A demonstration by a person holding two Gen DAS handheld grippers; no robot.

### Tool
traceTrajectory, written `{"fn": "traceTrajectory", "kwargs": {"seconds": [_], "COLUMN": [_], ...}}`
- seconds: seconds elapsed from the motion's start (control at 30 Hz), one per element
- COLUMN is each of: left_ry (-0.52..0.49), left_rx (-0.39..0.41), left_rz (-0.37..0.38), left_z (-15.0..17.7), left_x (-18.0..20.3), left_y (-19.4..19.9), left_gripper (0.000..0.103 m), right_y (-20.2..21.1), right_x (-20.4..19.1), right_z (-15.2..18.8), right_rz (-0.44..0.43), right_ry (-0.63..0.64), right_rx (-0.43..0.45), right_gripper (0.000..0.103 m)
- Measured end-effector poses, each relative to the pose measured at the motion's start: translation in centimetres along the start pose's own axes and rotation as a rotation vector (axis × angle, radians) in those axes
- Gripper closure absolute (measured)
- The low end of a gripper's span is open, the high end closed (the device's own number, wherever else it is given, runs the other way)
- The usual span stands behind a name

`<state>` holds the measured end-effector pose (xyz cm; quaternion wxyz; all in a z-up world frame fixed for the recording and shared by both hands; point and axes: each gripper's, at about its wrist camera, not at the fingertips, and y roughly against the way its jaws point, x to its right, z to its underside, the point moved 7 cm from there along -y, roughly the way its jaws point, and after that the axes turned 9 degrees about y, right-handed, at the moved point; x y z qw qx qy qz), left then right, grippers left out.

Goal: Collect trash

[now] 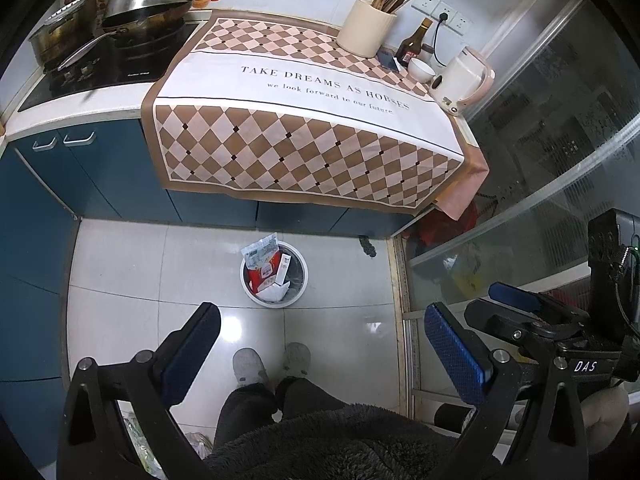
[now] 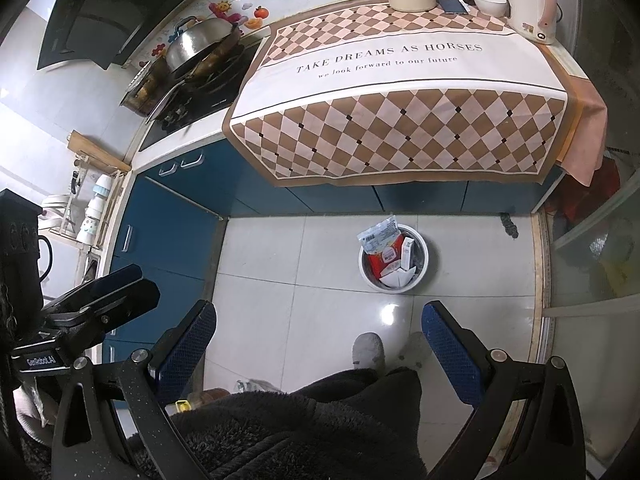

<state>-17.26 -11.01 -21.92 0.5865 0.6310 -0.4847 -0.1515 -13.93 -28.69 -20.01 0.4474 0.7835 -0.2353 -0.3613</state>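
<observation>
A small white trash bin point(image 1: 301, 280) stands on the tiled floor below the counter; it also shows in the right wrist view point(image 2: 422, 268). It holds a white-and-red snack wrapper point(image 1: 262, 258) that sticks out at the far left, a small white box point(image 1: 283, 268) and crumpled white paper point(image 1: 276, 292). The same wrapper point(image 2: 380, 242) shows in the right wrist view. My left gripper point(image 1: 320, 344) is open and empty, held high above the floor in front of the bin. My right gripper point(image 2: 320, 340) is open and empty at the same height.
A checkered cloth point(image 1: 304, 120) covers the counter over blue cabinets point(image 1: 100, 176). On it stand a utensil crock point(image 1: 366, 26), a bottle point(image 1: 414, 42), a bowl point(image 1: 421, 70) and a kettle point(image 1: 464, 78). A wok point(image 1: 148, 0) sits on the stove. A glass door point(image 1: 552, 152) is at the right. My slippered feet point(image 1: 250, 366) are below.
</observation>
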Motion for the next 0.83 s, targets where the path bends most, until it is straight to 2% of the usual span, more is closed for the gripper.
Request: {"fn": "traceTrajectory", "kwargs": {"seconds": [0.83], "left_ry": [0.006], "left_rx": [0.006], "left_rz": [0.003], "left_z": [0.6], "left_x": [1.3], "left_y": [0.1], "left_gripper": [0.000], "right_y": [0.4], "right_x": [0.2], "right_z": [0.3], "right_rz": [-0.005], "right_ry": [-0.009], "right_rx": [0.003], "right_gripper": [0.000]}}
